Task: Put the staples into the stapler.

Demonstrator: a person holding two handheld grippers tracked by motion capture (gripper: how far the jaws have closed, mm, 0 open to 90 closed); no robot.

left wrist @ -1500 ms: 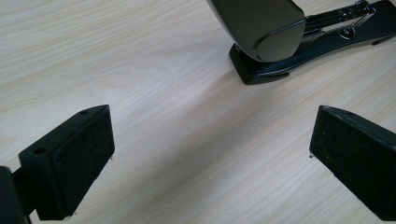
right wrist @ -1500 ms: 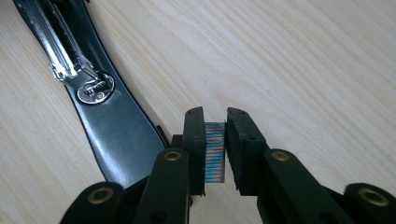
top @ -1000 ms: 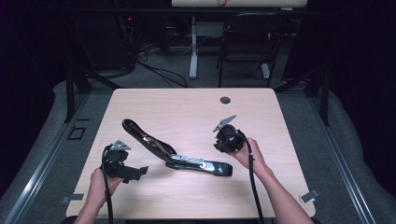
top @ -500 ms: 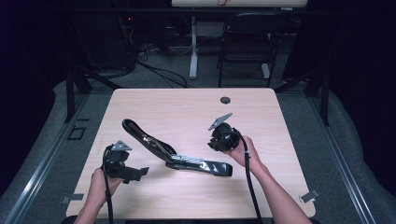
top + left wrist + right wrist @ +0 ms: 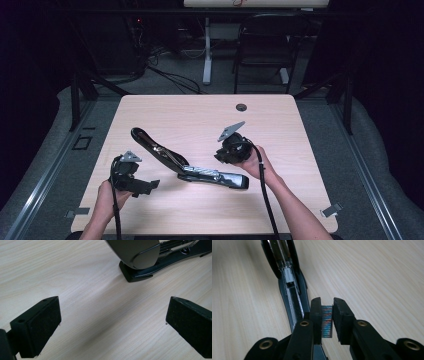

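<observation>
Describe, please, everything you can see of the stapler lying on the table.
The stapler is black and glossy, with a silvery metal staple channel. It lies opened wide near the middle of the wooden table: the base rests flat and the top arm tilts up and away to the left. The channel is exposed and looks empty where it shows. The right gripper hovers over the base, holding a strip of multicoloured staples. The left gripper is open and clear of it.

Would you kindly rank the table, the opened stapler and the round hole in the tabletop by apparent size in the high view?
1. table
2. opened stapler
3. round hole, far the smallest, though it lies farther from the camera
</observation>
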